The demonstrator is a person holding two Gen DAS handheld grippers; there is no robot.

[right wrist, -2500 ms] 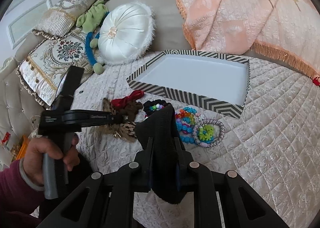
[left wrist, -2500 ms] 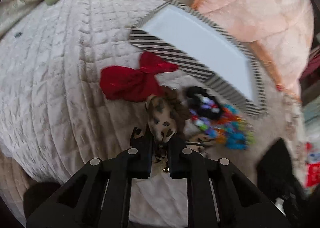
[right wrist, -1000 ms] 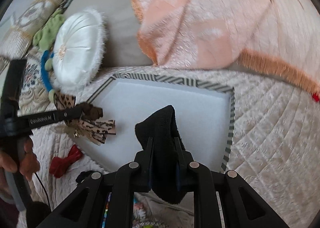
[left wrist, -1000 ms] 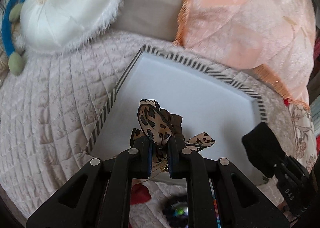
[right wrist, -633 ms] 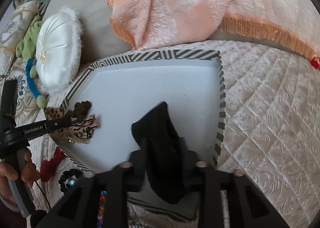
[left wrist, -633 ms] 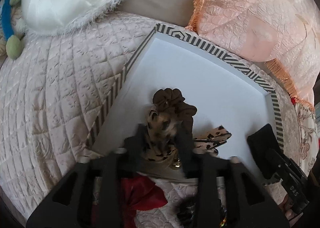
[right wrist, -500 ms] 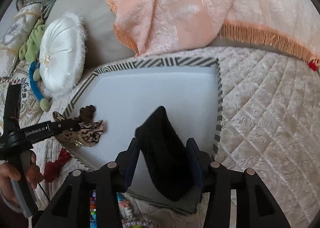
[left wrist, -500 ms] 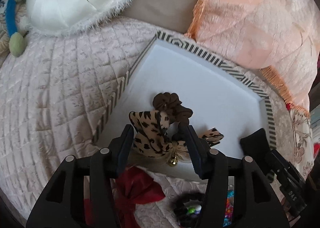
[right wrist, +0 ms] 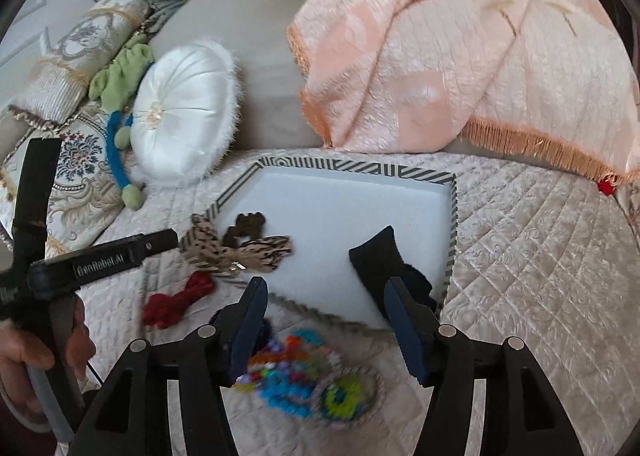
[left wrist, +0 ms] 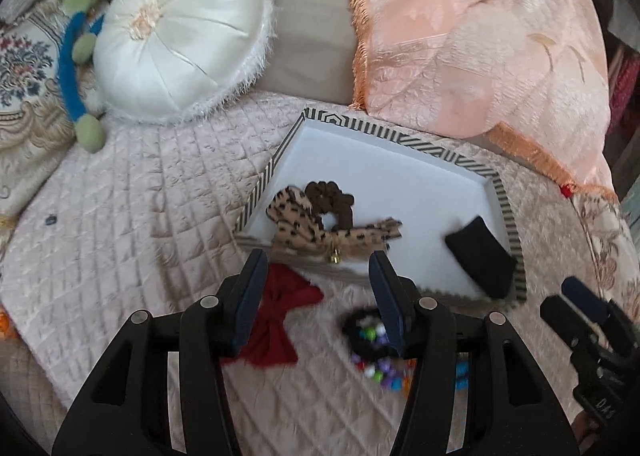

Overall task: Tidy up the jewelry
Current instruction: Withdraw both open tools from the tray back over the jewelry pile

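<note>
Leopard bow (left wrist: 316,228): tan with black spots and a small gold bell, lying over the tray's near left edge, touching a brown scrunchie (left wrist: 332,202).
Black pouch (right wrist: 380,262): in the tray's near right corner.
Tray (left wrist: 400,172): white, striped rim, on a quilted bedspread (left wrist: 120,208).
Left gripper (left wrist: 318,294): fingers spread wide, empty, just short of the tray.
Right gripper (right wrist: 326,330): spread, empty, beside the pouch.
Outside the tray: red bow (left wrist: 276,320), bead bracelets (right wrist: 296,376).
Behind the tray: round white cushion (left wrist: 180,32), peach blanket (right wrist: 460,44).
</note>
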